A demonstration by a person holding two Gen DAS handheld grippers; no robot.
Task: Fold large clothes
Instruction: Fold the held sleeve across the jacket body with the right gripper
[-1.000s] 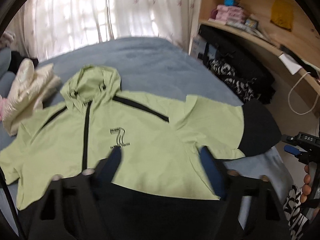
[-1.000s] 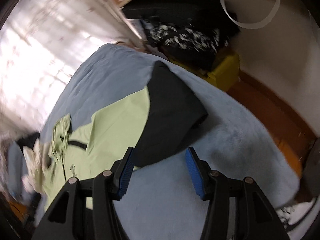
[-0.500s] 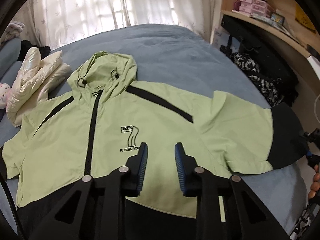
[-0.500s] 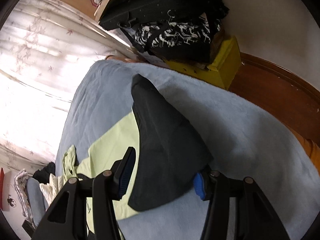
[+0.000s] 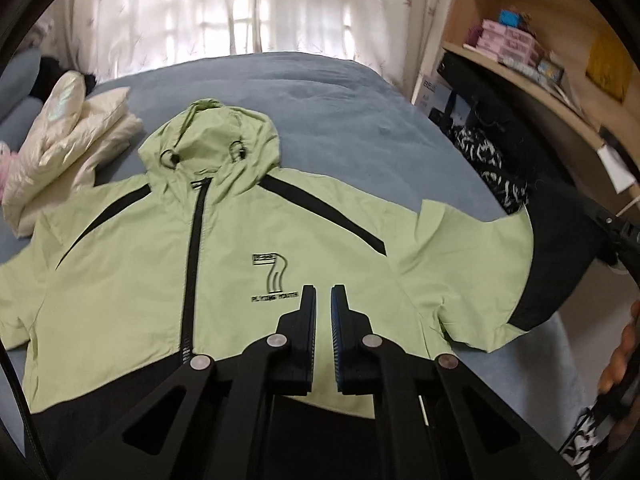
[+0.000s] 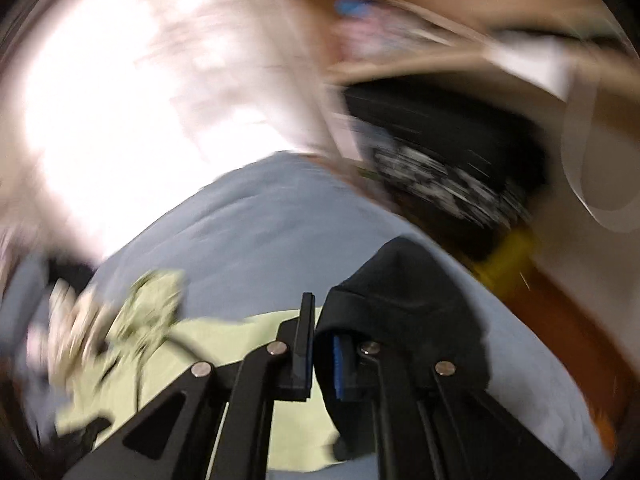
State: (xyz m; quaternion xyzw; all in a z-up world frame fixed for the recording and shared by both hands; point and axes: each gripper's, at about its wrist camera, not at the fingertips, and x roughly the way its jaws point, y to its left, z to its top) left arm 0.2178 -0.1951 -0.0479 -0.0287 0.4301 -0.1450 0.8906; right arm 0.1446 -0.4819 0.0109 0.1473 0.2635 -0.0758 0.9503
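Observation:
A light green hooded jacket [image 5: 120, 280] with black trim and a black hem lies spread face up on the blue bed [image 5: 320, 100]. My left gripper [image 5: 323, 292] hovers over its chest beside the printed logo, shut with nothing between the pads. The jacket's right sleeve ends in a black part [image 5: 560, 264], which is raised off the bed. In the blurred right wrist view my right gripper [image 6: 318, 308] has its jaws closing, and that black sleeve end [image 6: 400, 292] is pinched between them and drapes over the right finger. A hand [image 5: 624, 344] shows at the right edge.
A folded cream puffer jacket [image 5: 68, 132] lies on the bed at the left. Wooden shelves [image 5: 520, 60] with boxes run along the right wall, black bags and a patterned cloth [image 5: 488, 160] below them. A yellow box [image 6: 508, 256] sits by the bed's edge.
My left gripper's jaws went from wide open to shut while drifting over the jacket. The right gripper closed on the black sleeve end and swung up with it, rolling.

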